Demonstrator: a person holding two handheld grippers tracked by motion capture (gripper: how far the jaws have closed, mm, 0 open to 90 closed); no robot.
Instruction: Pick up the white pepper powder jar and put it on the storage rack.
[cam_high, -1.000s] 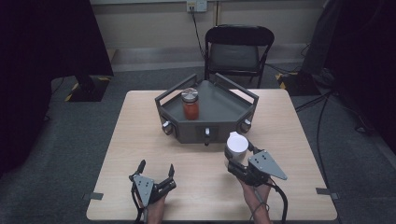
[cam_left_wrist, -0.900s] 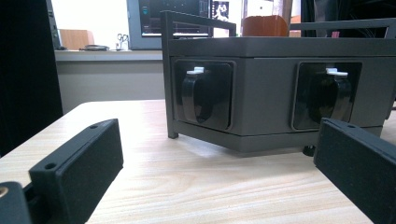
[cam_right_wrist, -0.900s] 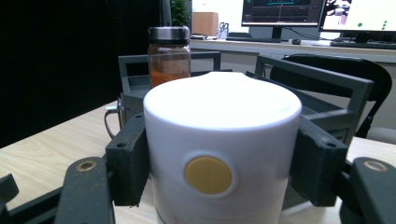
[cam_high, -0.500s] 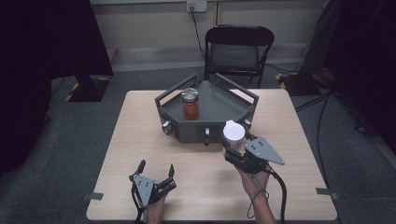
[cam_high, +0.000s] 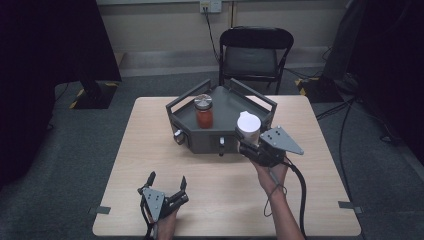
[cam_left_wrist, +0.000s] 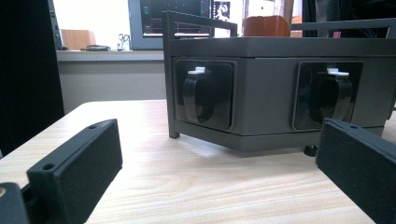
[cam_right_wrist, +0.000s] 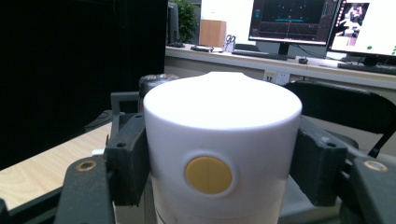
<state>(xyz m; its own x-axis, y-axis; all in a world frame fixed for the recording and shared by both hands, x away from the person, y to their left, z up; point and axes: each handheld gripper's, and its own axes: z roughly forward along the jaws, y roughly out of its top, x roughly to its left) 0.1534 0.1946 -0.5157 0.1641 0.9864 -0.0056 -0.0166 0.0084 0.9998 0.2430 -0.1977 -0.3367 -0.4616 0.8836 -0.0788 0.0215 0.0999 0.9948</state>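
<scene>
My right gripper (cam_high: 248, 141) is shut on a white cylindrical container (cam_high: 248, 126), held upright above the front right edge of the dark grey tray (cam_high: 227, 107). In the right gripper view the white container (cam_right_wrist: 222, 154) carries a yellow round dot and sits clamped between both jaws. A jar of red contents with a metal lid (cam_high: 203, 111) stands inside the tray at its left. My left gripper (cam_high: 167, 187) rests open near the table's front edge, with nothing between its fingers. In the left gripper view the tray's front wall (cam_left_wrist: 266, 88) faces me with two black knobs.
A black folding chair (cam_high: 256, 52) stands behind the light wooden table (cam_high: 150, 150). A cable (cam_high: 300, 190) trails from the right gripper over the table's right part. Monitors and a desk sit in the background of both gripper views.
My right gripper has lifted the white container and carried it forward, from the table in front of the tray up to the tray's front right edge. The left gripper has stayed put.
</scene>
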